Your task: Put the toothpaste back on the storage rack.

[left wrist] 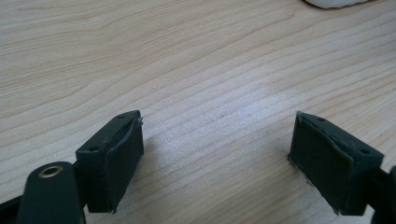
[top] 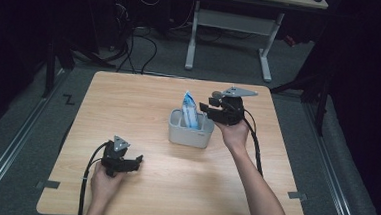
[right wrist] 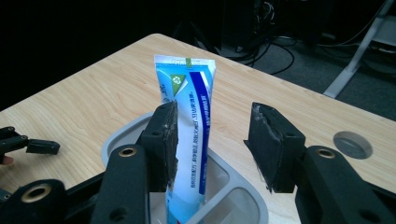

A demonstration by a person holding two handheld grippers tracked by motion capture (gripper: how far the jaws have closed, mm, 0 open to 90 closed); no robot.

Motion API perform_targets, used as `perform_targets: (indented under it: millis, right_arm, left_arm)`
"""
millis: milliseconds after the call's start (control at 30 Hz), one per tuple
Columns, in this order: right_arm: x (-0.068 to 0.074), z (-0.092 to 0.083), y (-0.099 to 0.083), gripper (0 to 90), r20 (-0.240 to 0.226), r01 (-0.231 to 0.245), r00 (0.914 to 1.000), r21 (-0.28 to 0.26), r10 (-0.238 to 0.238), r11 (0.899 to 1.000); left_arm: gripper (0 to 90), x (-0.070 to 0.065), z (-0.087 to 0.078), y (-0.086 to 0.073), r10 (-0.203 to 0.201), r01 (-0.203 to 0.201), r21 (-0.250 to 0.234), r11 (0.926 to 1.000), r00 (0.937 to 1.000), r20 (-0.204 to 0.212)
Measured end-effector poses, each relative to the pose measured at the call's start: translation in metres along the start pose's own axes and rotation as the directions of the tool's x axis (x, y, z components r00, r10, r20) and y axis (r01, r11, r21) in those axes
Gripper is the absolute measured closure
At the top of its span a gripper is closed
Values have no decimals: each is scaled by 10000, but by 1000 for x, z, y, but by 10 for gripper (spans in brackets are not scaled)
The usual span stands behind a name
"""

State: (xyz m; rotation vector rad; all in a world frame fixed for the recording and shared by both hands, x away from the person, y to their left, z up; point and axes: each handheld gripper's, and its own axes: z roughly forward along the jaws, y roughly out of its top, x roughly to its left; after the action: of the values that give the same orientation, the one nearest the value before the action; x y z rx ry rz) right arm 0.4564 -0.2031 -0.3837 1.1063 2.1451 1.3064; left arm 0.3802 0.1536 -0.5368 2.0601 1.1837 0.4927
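Note:
A blue and white toothpaste tube (top: 190, 110) stands upright in a light grey two-compartment holder (top: 191, 135) near the middle of the wooden table. My right gripper (top: 208, 104) hovers just right of the holder, above its rim, with its jaws open. In the right gripper view the tube (right wrist: 189, 140) rises just beyond the left pad of this gripper (right wrist: 214, 109), and neither pad presses on it. The holder's rim (right wrist: 114, 140) lies below the jaws. My left gripper (top: 137, 160) rests low over the table at the front left, open and empty (left wrist: 217, 135).
The tabletop (top: 143, 109) is bare wood around the holder. A round grey hole cover (right wrist: 352, 144) sits in the table beyond the right jaw. A white-legged desk (top: 267, 52) and floor cables (top: 137, 49) lie past the far edge.

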Motion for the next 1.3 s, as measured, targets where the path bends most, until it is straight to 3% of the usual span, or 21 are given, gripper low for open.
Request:
perform_targets:
  millis: [500, 767, 1300]
  right_arm:
    - [-7, -24, -1, 509, 244, 60, 9997, -233, -54, 9997]
    - [-8, -41, -6, 519, 567, 150, 9983, -795, -105, 9967]
    - [-17, -66, -13, 517, 726, -166, 9971, -750, 220, 9970]
  left_arm:
    - [178, 0, 0, 0, 9, -9, 8, 10000, 10000, 0]
    - [178, 0, 0, 0, 17, -17, 19, 10000, 10000, -5]
    - [176, 0, 0, 0, 20, -20, 12, 10000, 10000, -21]
